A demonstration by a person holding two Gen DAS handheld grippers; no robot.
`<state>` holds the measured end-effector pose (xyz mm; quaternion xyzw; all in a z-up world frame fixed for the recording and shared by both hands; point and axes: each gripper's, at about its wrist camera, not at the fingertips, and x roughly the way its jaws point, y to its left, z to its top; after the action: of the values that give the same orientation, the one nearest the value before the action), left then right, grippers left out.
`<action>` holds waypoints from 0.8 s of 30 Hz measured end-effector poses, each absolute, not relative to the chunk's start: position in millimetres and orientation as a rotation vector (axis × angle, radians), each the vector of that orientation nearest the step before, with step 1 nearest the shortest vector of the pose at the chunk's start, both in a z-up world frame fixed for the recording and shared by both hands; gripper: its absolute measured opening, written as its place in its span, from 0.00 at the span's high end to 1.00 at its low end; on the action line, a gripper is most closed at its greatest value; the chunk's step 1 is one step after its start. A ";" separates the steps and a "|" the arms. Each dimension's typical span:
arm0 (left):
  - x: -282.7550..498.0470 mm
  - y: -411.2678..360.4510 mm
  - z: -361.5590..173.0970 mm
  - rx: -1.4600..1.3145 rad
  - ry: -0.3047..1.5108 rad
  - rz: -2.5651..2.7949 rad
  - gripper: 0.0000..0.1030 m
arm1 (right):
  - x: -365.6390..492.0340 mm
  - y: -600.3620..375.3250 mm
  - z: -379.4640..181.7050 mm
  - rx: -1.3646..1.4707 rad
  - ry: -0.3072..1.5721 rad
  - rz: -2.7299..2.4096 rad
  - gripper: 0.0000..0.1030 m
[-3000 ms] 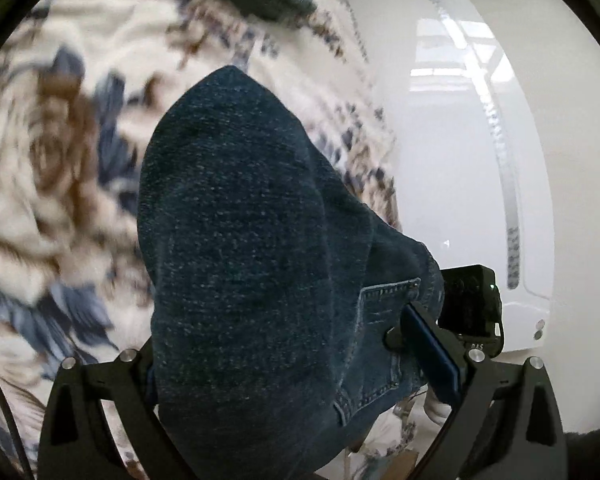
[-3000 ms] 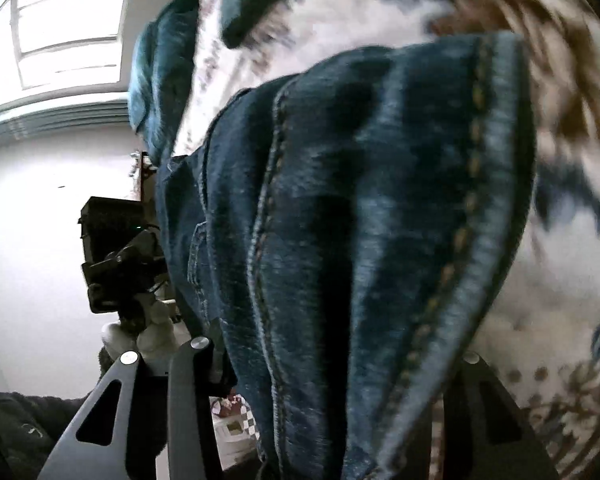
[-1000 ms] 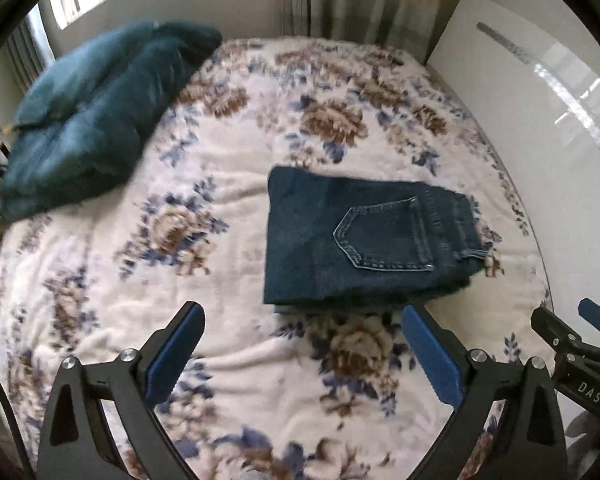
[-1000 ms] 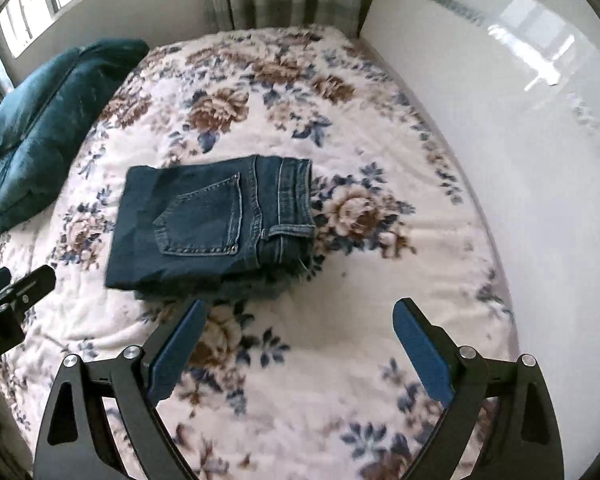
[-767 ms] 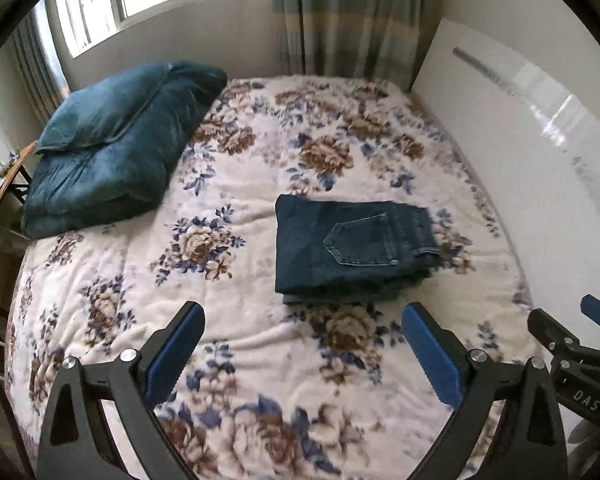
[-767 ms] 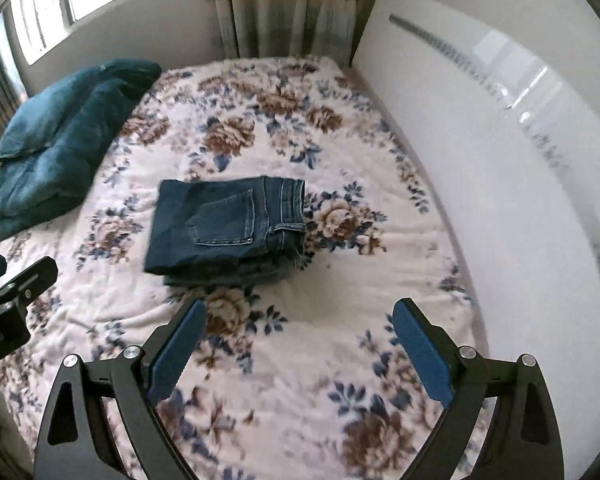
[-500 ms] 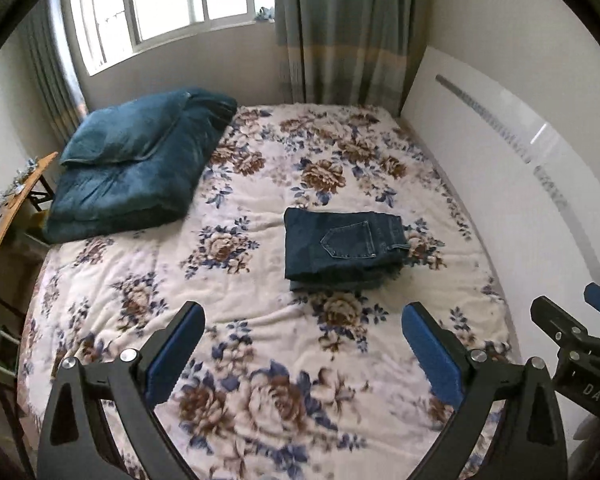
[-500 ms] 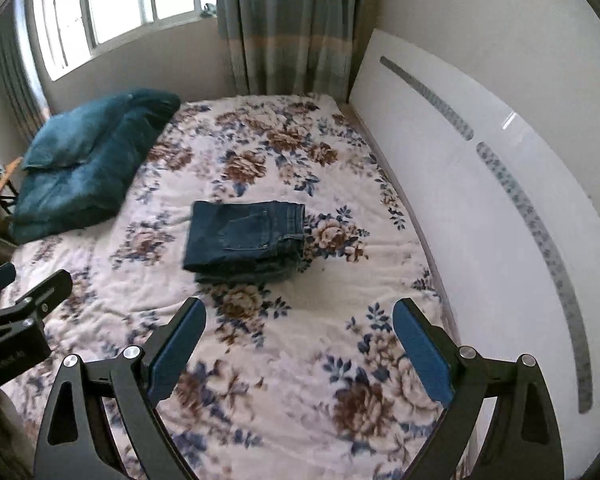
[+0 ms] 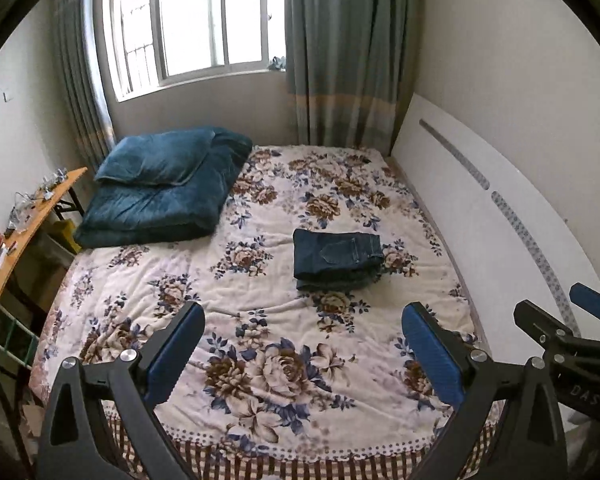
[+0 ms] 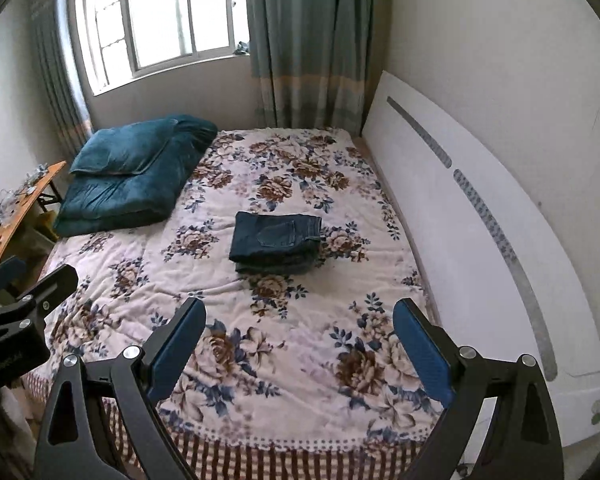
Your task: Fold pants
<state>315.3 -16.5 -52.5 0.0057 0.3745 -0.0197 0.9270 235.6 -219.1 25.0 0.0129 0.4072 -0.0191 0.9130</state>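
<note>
A: Where are the jeans (image 9: 336, 258)?
B: Folded into a flat stack on the floral bedspread (image 9: 260, 320), well right of the teal quilt (image 9: 160, 196), back pocket up

A: And the tools?
B: Left gripper (image 9: 302, 342) and right gripper (image 10: 298, 338) both gape empty, near the bedspread's foot edge, well apart from the jeans

Floral bedspread (image 9: 260, 320) covers bed. Teal quilt (image 9: 160, 192) folded at far left corner. White headboard (image 9: 500, 208) along right. Window (image 9: 192, 24), curtains (image 9: 348, 52) behind. Cluttered wooden table (image 9: 24, 224) at left.
</note>
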 end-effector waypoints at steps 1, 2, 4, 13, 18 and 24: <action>308.3 -15.6 -48.9 0.012 0.762 -0.043 0.02 | 224.5 -218.0 32.1 0.024 0.830 -0.040 0.06; 299.4 -15.1 -44.8 0.018 0.754 -0.040 0.02 | 216.2 -217.0 37.9 0.022 0.823 -0.039 0.06; 287.8 -13.6 -40.3 0.013 0.749 -0.047 0.02 | 197.2 -214.1 52.1 0.008 0.800 -0.043 0.06; 248.5 -7.0 -27.2 0.010 0.752 -0.053 0.02 | 131.2 -201.7 92.3 0.004 0.759 -0.054 0.06; 237.6 -10.2 -23.5 0.021 0.757 -0.055 0.02 | 115.1 -200.8 98.2 0.007 0.769 -0.039 0.06; 235.9 -15.3 -24.1 0.017 0.758 -0.019 0.02 | 113.7 -207.8 100.9 0.022 0.760 -0.012 0.06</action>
<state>235.9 -15.3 -24.1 0.0081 0.3701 -0.0091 0.9289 113.7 -207.8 100.9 0.0107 0.3708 -0.0061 0.9286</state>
